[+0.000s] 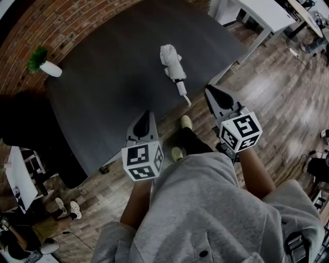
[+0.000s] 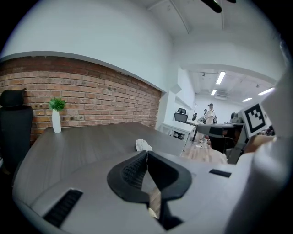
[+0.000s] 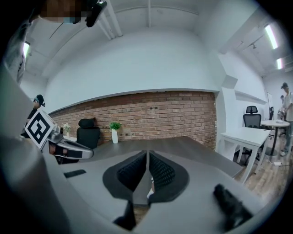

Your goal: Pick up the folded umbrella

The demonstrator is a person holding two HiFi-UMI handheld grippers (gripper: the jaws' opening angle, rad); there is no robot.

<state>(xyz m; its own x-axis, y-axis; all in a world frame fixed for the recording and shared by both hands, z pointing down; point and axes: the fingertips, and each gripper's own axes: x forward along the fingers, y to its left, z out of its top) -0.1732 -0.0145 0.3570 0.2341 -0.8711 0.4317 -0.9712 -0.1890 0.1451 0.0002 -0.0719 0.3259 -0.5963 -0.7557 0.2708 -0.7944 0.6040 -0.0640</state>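
The folded umbrella (image 1: 172,62) is white and lies on the dark grey table (image 1: 113,67), near its front edge, with its handle (image 1: 184,95) poking past the edge. My left gripper (image 1: 147,114) hovers at the table's front edge, below and left of the umbrella, its jaws shut on nothing. My right gripper (image 1: 210,89) is off the table's corner, to the right of the handle, also shut and empty. In the left gripper view the umbrella (image 2: 143,145) shows just beyond the closed left gripper (image 2: 147,153). In the right gripper view the right gripper (image 3: 147,153) points across the table.
A small plant in a white vase (image 1: 43,64) stands at the table's far left, with a black office chair (image 1: 25,123) beside it. A white desk (image 1: 257,13) is beyond the table's right corner. My feet (image 1: 182,136) are on the wood floor. People stand in the background (image 2: 210,112).
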